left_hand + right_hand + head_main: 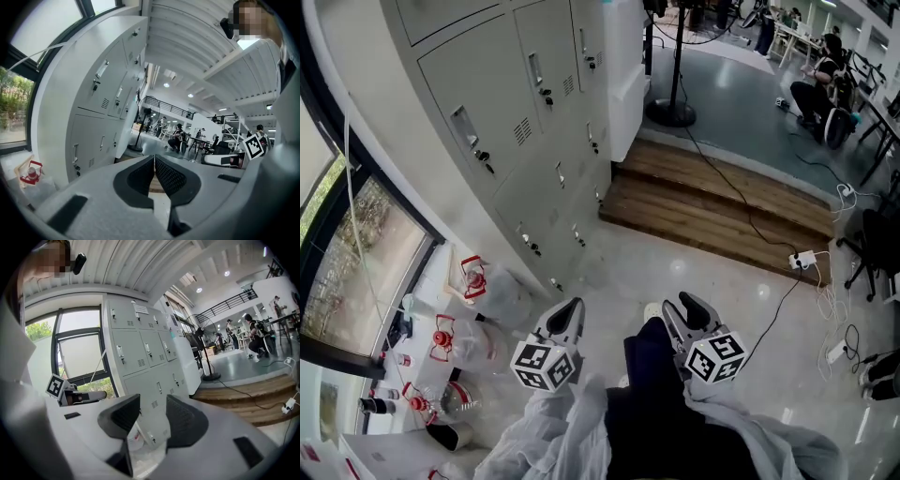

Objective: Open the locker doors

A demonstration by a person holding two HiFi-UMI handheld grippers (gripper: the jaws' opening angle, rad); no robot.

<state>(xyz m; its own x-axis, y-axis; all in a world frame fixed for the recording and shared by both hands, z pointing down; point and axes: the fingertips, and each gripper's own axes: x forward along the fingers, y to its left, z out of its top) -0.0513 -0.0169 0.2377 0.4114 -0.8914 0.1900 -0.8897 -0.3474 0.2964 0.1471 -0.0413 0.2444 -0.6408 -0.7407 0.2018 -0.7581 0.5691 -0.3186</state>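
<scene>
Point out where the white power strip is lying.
In the head view, the white power strip lies at the right, by the right end of the lower wooden step, well away from the lockers on the left.

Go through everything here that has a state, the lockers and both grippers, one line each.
Locker doors: every door in view is shut, none opened yet.
Left gripper: jaws together, holding nothing, away from the lockers.
Right gripper: jaws apart, nothing between them, away from the lockers.
</scene>
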